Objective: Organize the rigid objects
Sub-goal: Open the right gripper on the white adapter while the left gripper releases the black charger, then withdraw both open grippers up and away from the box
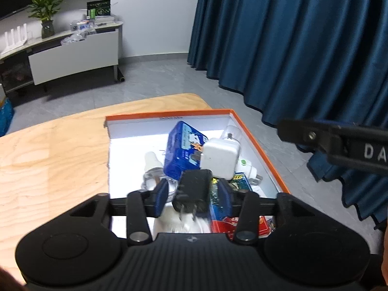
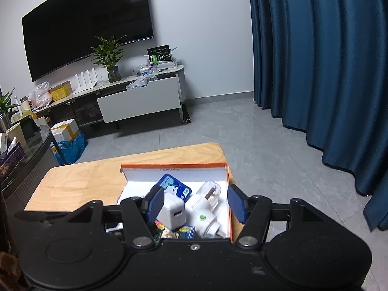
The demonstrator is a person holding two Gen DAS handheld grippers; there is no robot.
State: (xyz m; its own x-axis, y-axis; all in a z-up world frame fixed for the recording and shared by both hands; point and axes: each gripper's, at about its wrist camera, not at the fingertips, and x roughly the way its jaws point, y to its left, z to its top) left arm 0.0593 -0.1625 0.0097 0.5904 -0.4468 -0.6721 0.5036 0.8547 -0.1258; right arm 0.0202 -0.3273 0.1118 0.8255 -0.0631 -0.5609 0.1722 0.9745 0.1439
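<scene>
- On your wooden table (image 1: 60, 150) sits the orange box (image 1: 257, 143), white inside, with its near end under your grippers.
- At 9 o'clock in the box, from the left wrist, a clear bulb (image 1: 152, 167) lies against the floor of the box.
- Your left gripper (image 1: 192, 197) has its blue pads (image 1: 162, 197) standing apart; a black charger (image 1: 192, 194) sits between them, prongs pointing back at you. You can see a gap on the left side of it; on the right you cannot tell if the pad touches.
- Past the charger at 12 o'clock, a blue tin (image 1: 180, 150) leans tilted, and a white adapter (image 1: 222, 157) rests against its right side.
- At 2 o'clock a white plug (image 1: 247, 167) with a green dot lies near the box's right wall, and a printed card box (image 1: 238, 180) shows just beside it.
- At 3 o'clock in that view, the black arm of your right gripper (image 1: 339, 143) crosses in from the edge.
- From the right wrist, your right gripper (image 2: 195, 205) is wide apart and clamps nothing; its left pad (image 2: 155, 202) stands just beside the white adapter (image 2: 173, 212), its right pad (image 2: 237, 202) over the box's right wall (image 2: 229, 194).
- Between those pads lie the blue tin (image 2: 173, 183) at 11 o'clock and the white plug (image 2: 202, 214) at 1 o'clock.
</scene>
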